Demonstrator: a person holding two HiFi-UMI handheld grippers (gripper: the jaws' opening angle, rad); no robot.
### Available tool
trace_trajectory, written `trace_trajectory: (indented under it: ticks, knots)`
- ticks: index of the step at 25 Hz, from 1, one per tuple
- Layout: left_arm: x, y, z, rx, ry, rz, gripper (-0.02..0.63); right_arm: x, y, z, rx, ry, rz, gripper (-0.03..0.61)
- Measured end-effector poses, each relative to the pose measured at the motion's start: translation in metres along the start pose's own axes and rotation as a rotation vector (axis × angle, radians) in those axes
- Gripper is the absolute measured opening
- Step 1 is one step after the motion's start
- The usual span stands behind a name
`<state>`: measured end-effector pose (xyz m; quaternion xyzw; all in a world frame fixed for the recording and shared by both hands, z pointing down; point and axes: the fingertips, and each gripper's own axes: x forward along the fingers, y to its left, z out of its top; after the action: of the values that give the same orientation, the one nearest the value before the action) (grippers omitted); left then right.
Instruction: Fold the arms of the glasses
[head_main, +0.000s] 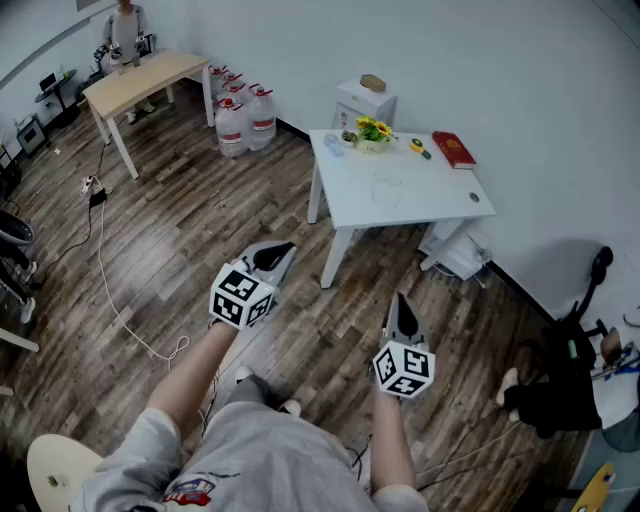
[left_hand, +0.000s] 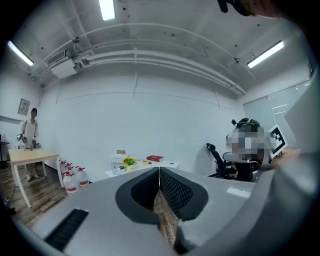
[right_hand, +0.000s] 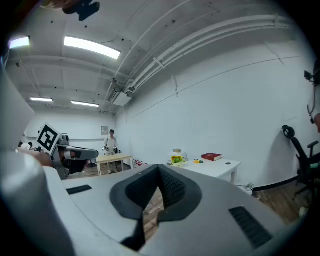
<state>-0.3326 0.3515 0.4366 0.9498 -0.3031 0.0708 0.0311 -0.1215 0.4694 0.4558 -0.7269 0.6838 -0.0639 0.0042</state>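
The white table stands a few steps ahead of me, with a small pale-blue thing at its far left corner; it is too small to tell as glasses. My left gripper hovers over the wooden floor, short of the table, its jaws pressed together with nothing between them. My right gripper hangs lower right, also shut and empty. In the left gripper view the shut jaws point level toward the table. The right gripper view shows closed jaws and the table beyond.
On the table are a flower pot, a red book and a yellow-green item. A white cabinet and water jugs stand by the wall. A wooden table with a person is far left. An office chair stands right.
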Motion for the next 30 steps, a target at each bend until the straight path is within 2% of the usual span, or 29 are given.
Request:
trace_trajectory:
  ticks: [7, 13, 14, 17, 18, 20, 30]
  knots:
    - [-0.010, -0.004, 0.002, -0.006, -0.046, -0.014, 0.006, -0.006, 0.001, -0.005, 0.048, -0.030, -0.005, -0.004]
    - [-0.014, -0.012, -0.002, -0.018, -0.055, -0.023, 0.009, -0.012, 0.000, -0.011, 0.017, -0.039, -0.002, 0.095]
    - [-0.014, -0.014, -0.003, -0.021, -0.056, -0.022, 0.021, -0.013, 0.000, -0.011, 0.011, -0.039, -0.001, 0.118]
    - [-0.009, -0.021, -0.006, -0.027, -0.047, -0.031, 0.222, -0.015, -0.003, -0.012, 0.003, -0.046, 0.003, 0.203]
    - [-0.006, -0.025, -0.006, -0.027, -0.042, -0.040, 0.255, -0.016, -0.004, -0.011, 0.002, -0.047, 0.006, 0.221]
    - [-0.002, -0.031, -0.005, -0.030, -0.038, -0.053, 0.279, -0.019, -0.007, -0.008, -0.004, -0.049, 0.011, 0.241]
    - [0.012, -0.029, -0.008, -0.043, -0.015, -0.064, 0.279, -0.007, -0.016, -0.019, 0.014, -0.024, 0.017, 0.249]
